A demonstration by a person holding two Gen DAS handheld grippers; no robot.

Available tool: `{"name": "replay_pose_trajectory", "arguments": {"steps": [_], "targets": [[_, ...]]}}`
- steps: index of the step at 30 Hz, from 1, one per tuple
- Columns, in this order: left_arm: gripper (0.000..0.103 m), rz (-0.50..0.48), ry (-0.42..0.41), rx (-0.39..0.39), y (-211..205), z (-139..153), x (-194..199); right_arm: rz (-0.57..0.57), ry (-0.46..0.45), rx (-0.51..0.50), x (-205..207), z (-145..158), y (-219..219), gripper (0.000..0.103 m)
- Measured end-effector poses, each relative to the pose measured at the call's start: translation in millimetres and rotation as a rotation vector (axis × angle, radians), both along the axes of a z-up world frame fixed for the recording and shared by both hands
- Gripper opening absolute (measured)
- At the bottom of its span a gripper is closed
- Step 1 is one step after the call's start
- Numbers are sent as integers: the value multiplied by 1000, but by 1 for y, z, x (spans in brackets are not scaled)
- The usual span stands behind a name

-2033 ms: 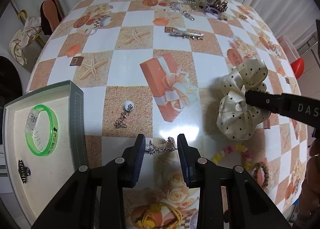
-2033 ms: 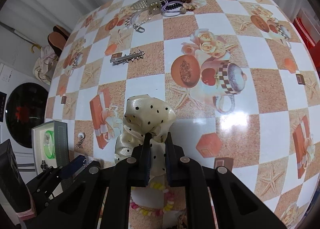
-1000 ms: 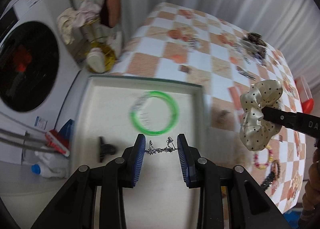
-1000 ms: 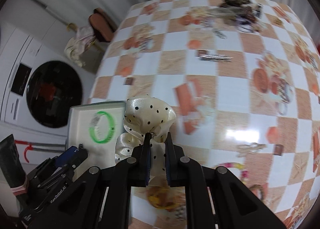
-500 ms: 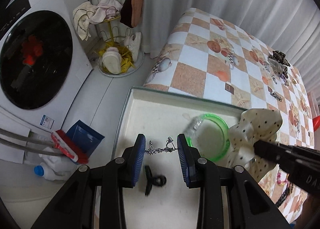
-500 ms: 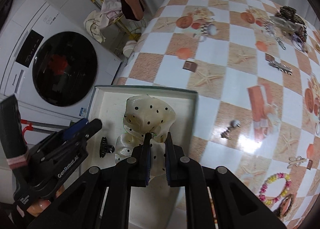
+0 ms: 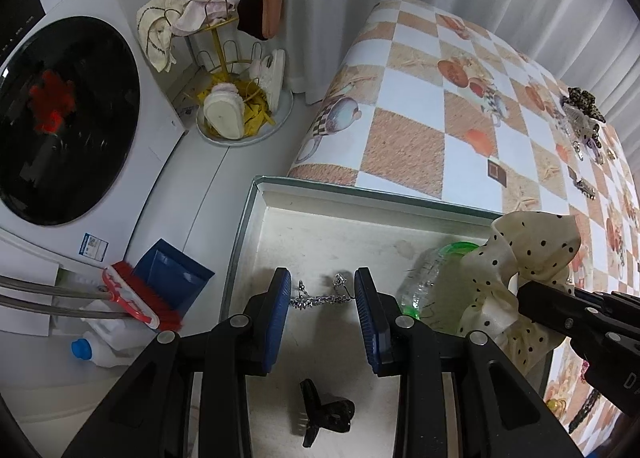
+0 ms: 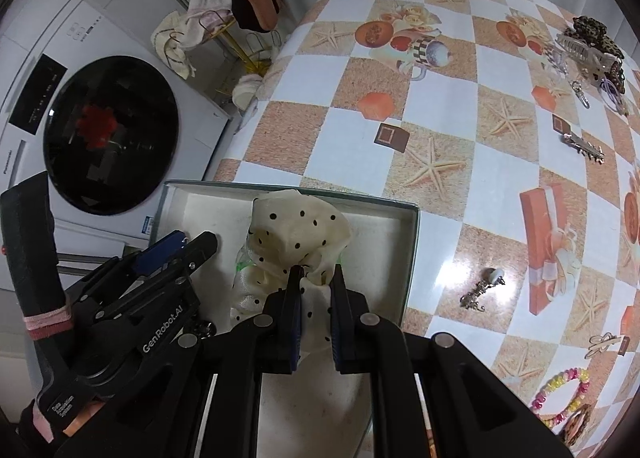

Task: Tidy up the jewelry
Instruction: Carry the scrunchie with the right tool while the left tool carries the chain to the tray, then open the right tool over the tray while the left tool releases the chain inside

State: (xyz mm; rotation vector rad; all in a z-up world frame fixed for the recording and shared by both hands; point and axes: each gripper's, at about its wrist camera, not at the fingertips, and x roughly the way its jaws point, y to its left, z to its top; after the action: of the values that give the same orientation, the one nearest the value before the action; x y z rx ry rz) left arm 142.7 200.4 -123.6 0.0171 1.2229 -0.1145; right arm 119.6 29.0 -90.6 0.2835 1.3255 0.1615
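Note:
My left gripper [image 7: 322,300] is shut on a thin silver chain [image 7: 322,296] stretched between its blue pads, held over the white tray [image 7: 340,236]. My right gripper [image 8: 316,294] is shut on a cream polka-dot scrunchie [image 8: 298,232], also over the tray [image 8: 410,250]; the scrunchie shows in the left wrist view [image 7: 532,254] too. In the tray lie a green bangle [image 7: 424,282], partly hidden by the scrunchie, and a black hair claw [image 7: 324,412].
On the checkered table lie a silver earring [image 8: 482,290], a bar clip [image 8: 582,146], a bead bracelet [image 8: 560,394] and a pile of hair clips [image 8: 592,46]. A washing machine [image 7: 60,118], shoe rack [image 7: 232,58] and brush [image 7: 136,298] stand left, beyond the table edge.
Both grippers have moved from over the table to over the tray with their items. The right gripper with the scrunchie has come over the green bangle, close beside the left.

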Motion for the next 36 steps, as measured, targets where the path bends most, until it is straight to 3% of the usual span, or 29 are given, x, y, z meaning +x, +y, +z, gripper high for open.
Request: {"name": "replay_pose_trajectory", "arguments": {"steps": [6, 13, 14, 16, 17, 26, 27, 28, 30, 34, 36], "targets": [[39, 4, 6, 31, -1, -6, 1, -16, 20, -59, 0, -9, -6, 13], [39, 0, 8, 52, -4, -5, 2, -3, 47, -83, 1, -18, -6, 23], [46, 1, 11, 49, -4, -5, 3, -3, 45, -82, 1, -18, -6, 26], [72, 0, 7, 34, -5, -3, 1, -5, 31, -82, 0, -15, -6, 35], [76, 0, -3, 30, -6, 0, -1, -6, 20, -77, 0, -12, -7, 38], [76, -6, -27, 68, -9, 13, -8, -61, -50, -45, -10, 14, -22, 54], [82, -7, -28, 70, -9, 14, -9, -68, -51, -43, -10, 15, -24, 54], [103, -5, -32, 74, -9, 16, -11, -78, -52, -39, -12, 17, -29, 55], [103, -3, -59, 86, -11, 22, -16, -98, -49, -31, -17, 19, -39, 63], [103, -41, -55, 105, -23, 27, -26, -139, -46, -23, -30, 23, -60, 68], [103, -63, -55, 111, -31, 30, -32, -167, -42, -20, -38, 24, -73, 80]]}}
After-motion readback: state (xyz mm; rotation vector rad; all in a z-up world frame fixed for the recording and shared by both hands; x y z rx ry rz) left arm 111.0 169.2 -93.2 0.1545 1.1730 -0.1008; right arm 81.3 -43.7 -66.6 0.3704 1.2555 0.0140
